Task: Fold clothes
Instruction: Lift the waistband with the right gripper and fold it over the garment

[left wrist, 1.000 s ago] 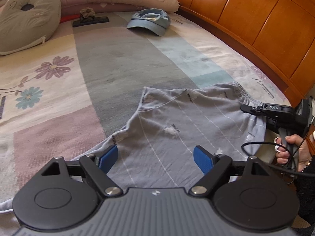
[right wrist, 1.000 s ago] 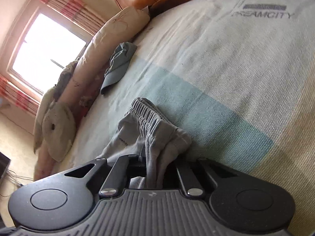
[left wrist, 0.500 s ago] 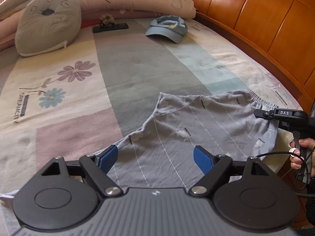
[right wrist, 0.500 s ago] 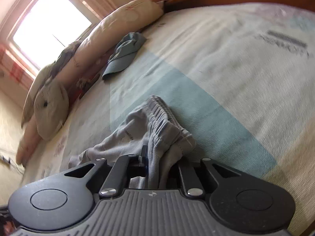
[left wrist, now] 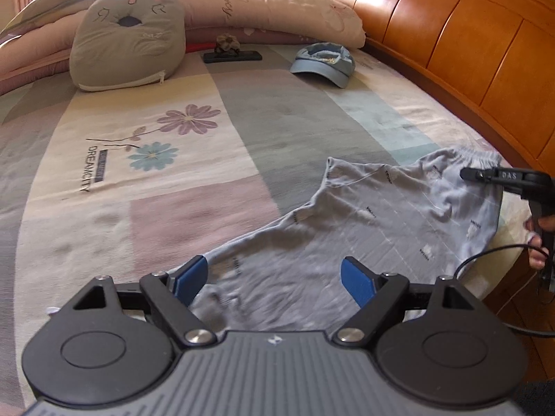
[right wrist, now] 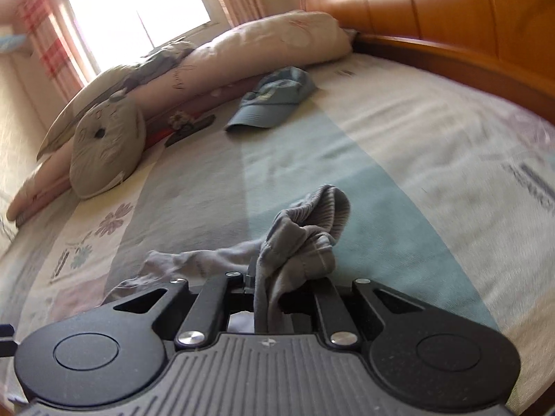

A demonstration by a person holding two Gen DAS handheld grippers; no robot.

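Shorts (left wrist: 388, 228) bunched in right gripper (right wrist: 277, 277) (left gripper (left wrist: 274, 274) gaping) on bed (left wrist: 145, 187).

black grippers (left wrist: 274, 275), blue jaws pads (left wrist: 357, 282), silver screws.

Right fingers (right wrist: 322, 298) behind bunched shorts (right wrist: 298, 242)

left wrist: low, near, facing up the bed (left wrist: 215, 187) | right wrist: likewise | shared: cap (left wrist: 324, 64), pillows (left wrist: 128, 52)
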